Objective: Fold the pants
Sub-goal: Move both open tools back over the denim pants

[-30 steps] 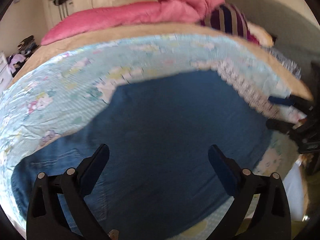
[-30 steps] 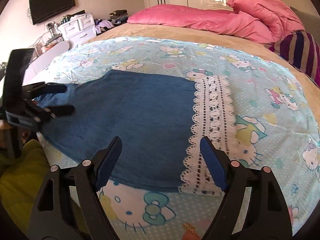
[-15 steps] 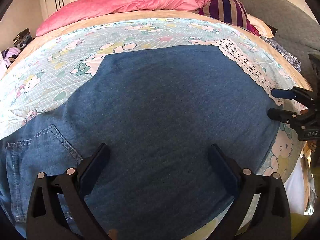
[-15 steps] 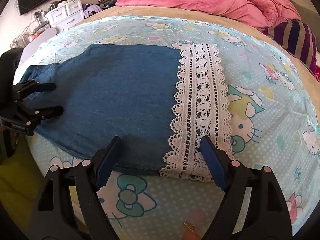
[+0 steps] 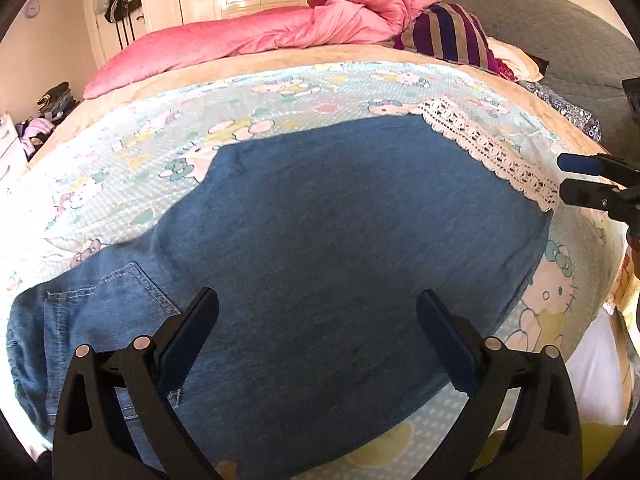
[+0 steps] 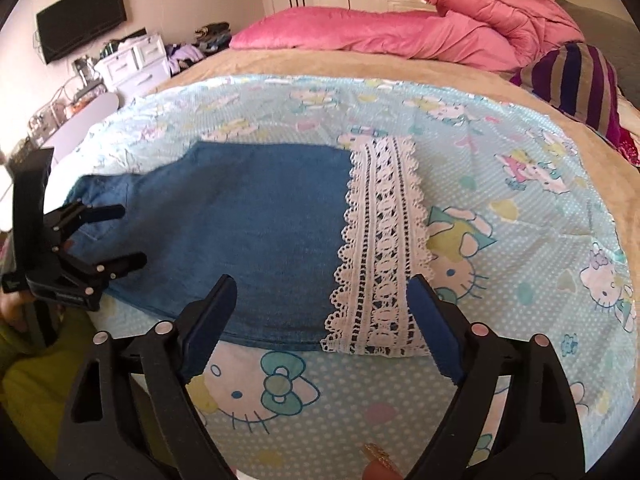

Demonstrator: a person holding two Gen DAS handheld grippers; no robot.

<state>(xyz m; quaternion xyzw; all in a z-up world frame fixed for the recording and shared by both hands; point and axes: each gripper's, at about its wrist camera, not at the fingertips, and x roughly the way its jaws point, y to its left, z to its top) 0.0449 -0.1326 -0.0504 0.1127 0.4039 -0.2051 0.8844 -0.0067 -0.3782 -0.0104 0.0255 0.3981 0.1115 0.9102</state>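
Blue denim pants (image 5: 340, 232) with a white lace hem (image 5: 492, 156) lie flat on the Hello Kitty bed sheet (image 5: 168, 148). They also show in the right wrist view (image 6: 248, 232), with the lace hem (image 6: 380, 248) at their right end. My left gripper (image 5: 318, 308) is open and empty, hovering above the pants near the back pocket (image 5: 120, 292). My right gripper (image 6: 320, 292) is open and empty, above the near edge by the lace hem. Each gripper shows in the other's view: the right one (image 5: 576, 178) and the left one (image 6: 128, 236).
A pink duvet (image 6: 420, 36) and a striped pillow (image 6: 576, 80) lie at the far side of the bed. White drawers (image 6: 136, 64) and a wall television (image 6: 80, 20) stand to the left. The bed's near edge is just below the grippers.
Both grippers have pulled back and lifted a little from the pants, staying open. The pants have not moved.
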